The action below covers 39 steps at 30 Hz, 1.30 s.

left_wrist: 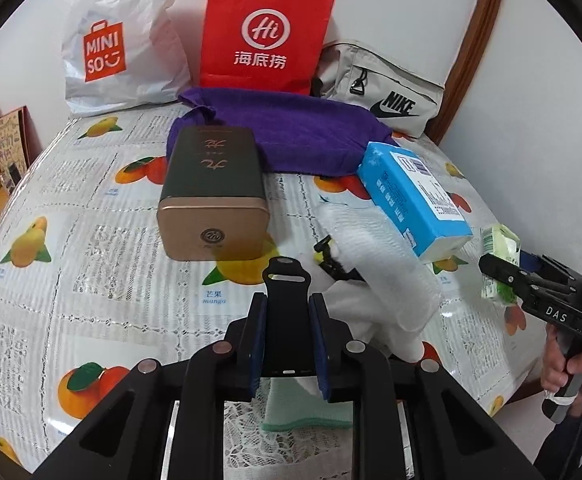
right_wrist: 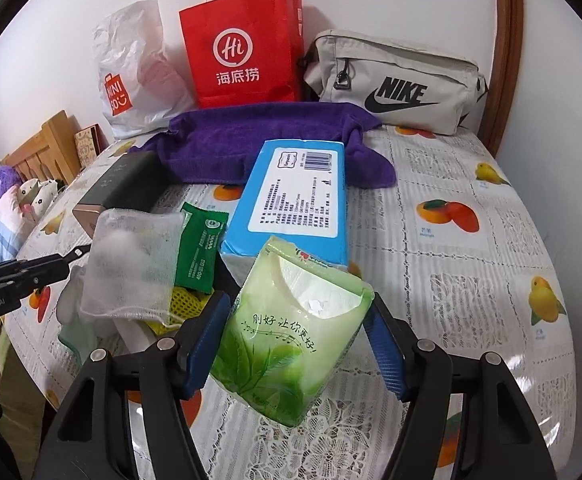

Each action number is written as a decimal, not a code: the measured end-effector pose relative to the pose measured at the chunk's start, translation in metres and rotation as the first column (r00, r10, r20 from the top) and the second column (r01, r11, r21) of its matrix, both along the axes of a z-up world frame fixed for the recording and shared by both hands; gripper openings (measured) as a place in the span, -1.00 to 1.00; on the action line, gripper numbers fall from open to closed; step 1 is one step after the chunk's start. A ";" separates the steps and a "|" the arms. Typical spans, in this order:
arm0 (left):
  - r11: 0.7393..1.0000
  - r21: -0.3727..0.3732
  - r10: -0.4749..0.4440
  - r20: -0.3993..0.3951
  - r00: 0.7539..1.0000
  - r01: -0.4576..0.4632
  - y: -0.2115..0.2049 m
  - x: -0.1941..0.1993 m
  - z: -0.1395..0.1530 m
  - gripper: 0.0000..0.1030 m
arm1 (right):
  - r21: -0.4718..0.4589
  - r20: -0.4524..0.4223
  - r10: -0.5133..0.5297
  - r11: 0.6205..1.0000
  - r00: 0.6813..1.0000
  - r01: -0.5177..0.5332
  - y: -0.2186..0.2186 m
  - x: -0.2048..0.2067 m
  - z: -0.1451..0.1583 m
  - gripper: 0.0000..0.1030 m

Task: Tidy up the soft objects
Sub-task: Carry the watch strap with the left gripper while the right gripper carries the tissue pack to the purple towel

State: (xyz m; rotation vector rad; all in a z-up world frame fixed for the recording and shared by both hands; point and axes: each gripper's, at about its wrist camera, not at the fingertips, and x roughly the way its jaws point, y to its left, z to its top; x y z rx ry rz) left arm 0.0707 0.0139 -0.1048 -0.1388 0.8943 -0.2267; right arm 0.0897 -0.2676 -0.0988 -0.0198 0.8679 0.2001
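Observation:
My left gripper (left_wrist: 287, 300) is shut on a flat black strap-like piece (left_wrist: 285, 276) that sticks out past its fingertips. A white gauze pouch (left_wrist: 375, 264) (right_wrist: 131, 260) lies just right of it on a heap with a yellow mesh item (right_wrist: 187, 304) and a green sachet (right_wrist: 199, 252). I cannot tell whether the pouch touches the strap. My right gripper (right_wrist: 297, 304) is shut on a green tissue pack (right_wrist: 291, 332), raised off the table. In the left wrist view that gripper (left_wrist: 499, 276) and pack (left_wrist: 499, 260) sit at far right.
A blue tissue box (right_wrist: 295, 200), a purple towel (right_wrist: 259, 140) and a dark tin with a gold end (left_wrist: 211, 188) lie mid-table. A red paper bag (left_wrist: 263, 32), white Miniso bag (left_wrist: 119, 48) and grey Nike pouch (left_wrist: 383, 92) line the wall. A mint cloth (left_wrist: 307, 408) lies under my left gripper.

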 end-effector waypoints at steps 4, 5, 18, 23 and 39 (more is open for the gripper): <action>1.000 -0.008 0.021 0.014 1.000 -0.021 0.009 0.001 0.006 -0.61 | -0.001 -0.006 0.002 1.000 1.000 -0.002 0.003 0.003 0.003 0.31; 1.000 -0.008 0.026 0.016 1.000 -0.026 0.011 0.001 0.007 -0.61 | 0.001 -0.002 0.005 1.000 1.000 -0.005 0.004 0.004 0.005 0.31; 0.998 -0.003 0.068 0.065 0.996 -0.068 0.027 0.024 0.036 -0.61 | -0.006 0.042 0.020 1.000 0.999 -0.020 0.009 0.027 0.031 0.30; 0.996 0.010 0.087 0.080 0.993 -0.088 0.031 0.040 0.045 -0.61 | 0.011 0.045 0.035 0.999 0.998 -0.036 0.008 0.047 0.039 0.30; 0.993 0.045 0.108 0.069 0.992 -0.112 0.036 0.116 0.053 -0.61 | 0.050 0.022 0.055 0.997 0.998 -0.056 0.007 0.141 0.045 0.30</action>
